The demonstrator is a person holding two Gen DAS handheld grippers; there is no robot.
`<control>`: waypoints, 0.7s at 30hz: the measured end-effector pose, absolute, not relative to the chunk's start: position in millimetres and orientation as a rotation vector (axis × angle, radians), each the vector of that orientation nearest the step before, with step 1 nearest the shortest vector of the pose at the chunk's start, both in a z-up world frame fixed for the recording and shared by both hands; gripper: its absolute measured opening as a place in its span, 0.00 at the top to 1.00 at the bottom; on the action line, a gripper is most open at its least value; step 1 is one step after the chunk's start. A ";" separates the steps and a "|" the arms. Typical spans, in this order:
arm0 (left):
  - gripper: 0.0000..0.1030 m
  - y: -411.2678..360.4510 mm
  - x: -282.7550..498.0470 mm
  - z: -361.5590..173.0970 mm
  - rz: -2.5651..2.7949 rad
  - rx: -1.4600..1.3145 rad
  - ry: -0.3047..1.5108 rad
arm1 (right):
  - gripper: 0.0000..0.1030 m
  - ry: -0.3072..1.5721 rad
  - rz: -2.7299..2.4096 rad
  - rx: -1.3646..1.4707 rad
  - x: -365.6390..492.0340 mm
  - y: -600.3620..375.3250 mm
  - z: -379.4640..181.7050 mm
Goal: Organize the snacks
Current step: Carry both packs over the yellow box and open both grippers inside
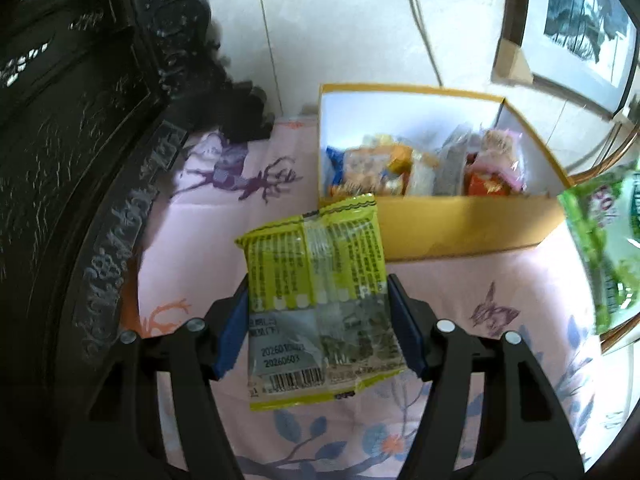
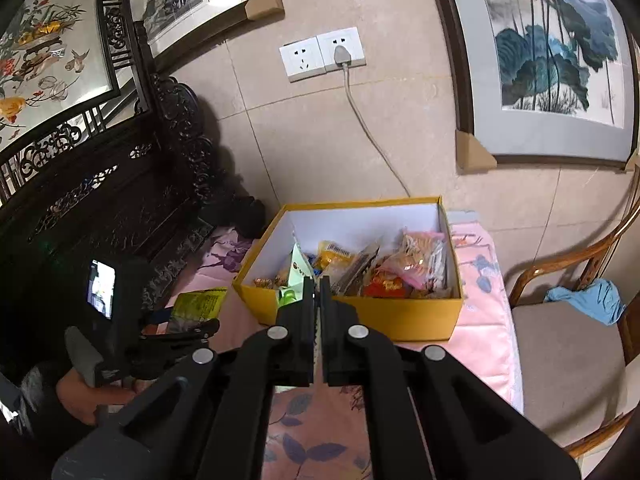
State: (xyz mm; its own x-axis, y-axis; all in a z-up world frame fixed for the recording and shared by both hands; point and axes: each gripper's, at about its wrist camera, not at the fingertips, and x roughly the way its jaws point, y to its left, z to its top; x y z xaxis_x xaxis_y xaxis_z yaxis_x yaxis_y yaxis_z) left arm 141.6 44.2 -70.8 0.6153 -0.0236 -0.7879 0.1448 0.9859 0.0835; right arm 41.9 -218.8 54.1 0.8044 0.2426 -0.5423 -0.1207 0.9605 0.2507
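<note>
My left gripper (image 1: 317, 286) is shut on a yellow-green snack packet (image 1: 320, 240), its blue pads pressing both sides; the packet hangs above the pink cloth, just in front of the yellow box (image 1: 460, 224). The box is white inside and holds several snack packets (image 1: 384, 168). The right wrist view shows that left gripper (image 2: 180, 320) and its packet (image 2: 200, 302) to the left of the box (image 2: 360, 316). My right gripper (image 2: 318, 280) is shut on the edge of a green snack packet (image 2: 286, 296), which shows at the right edge of the left wrist view (image 1: 600, 248).
A pink floral tablecloth (image 2: 480, 320) covers the table. A dark carved wooden screen (image 2: 120, 200) stands at the left. A wooden chair (image 2: 560, 360) with a blue cloth (image 2: 592, 300) is on the right. Framed paintings (image 2: 560, 60) lean on the wall, with a socket and cable (image 2: 344, 56).
</note>
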 end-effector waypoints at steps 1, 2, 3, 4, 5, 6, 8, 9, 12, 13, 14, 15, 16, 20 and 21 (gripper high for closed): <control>0.37 41.3 142.9 -63.5 -0.094 0.156 0.880 | 0.98 0.599 0.197 0.214 43.6 -220.1 55.8; 0.37 38.4 144.7 -56.7 -0.092 0.168 0.859 | 0.98 0.589 0.199 0.222 46.6 -222.0 58.5; 0.37 35.3 148.0 -49.6 -0.093 0.172 0.838 | 0.98 0.580 0.198 0.223 48.8 -223.3 60.4; 0.37 32.7 151.7 -45.1 -0.095 0.170 0.827 | 0.98 0.567 0.196 0.222 52.3 -224.8 63.3; 0.37 29.7 155.7 -37.1 -0.099 0.167 0.805 | 0.98 0.554 0.196 0.222 56.3 -226.4 66.3; 0.37 26.6 159.8 -29.6 -0.101 0.166 0.782 | 0.98 0.540 0.197 0.226 60.2 -228.5 69.1; 0.36 20.9 168.2 -17.0 -0.107 0.164 0.741 | 0.98 0.522 0.200 0.228 68.2 -230.6 74.5; 0.36 15.6 177.7 -9.2 -0.110 0.169 0.716 | 0.98 0.512 0.198 0.224 72.8 -231.9 77.0; 0.36 4.5 198.1 6.1 -0.104 0.179 0.670 | 0.98 0.469 0.193 0.246 98.7 -242.4 87.0; 0.36 -0.3 207.5 11.8 -0.116 0.176 0.655 | 0.98 0.458 0.192 0.256 107.4 -245.7 90.0; 0.36 -4.1 215.4 14.8 -0.125 0.177 0.649 | 0.98 0.451 0.187 0.256 114.3 -247.7 92.7; 0.36 -9.3 226.9 19.0 -0.134 0.187 0.640 | 0.98 0.441 0.176 0.248 122.8 -249.8 95.1; 0.36 -11.8 233.5 21.6 -0.129 0.197 0.633 | 0.98 0.431 0.174 0.245 133.2 -252.7 97.5; 0.33 -16.0 264.6 26.5 -0.122 0.187 0.626 | 0.95 0.413 0.160 0.226 169.4 -262.3 101.2; 0.24 -17.2 271.2 26.0 -0.138 0.183 0.630 | 0.73 0.425 0.147 0.208 179.5 -263.1 99.6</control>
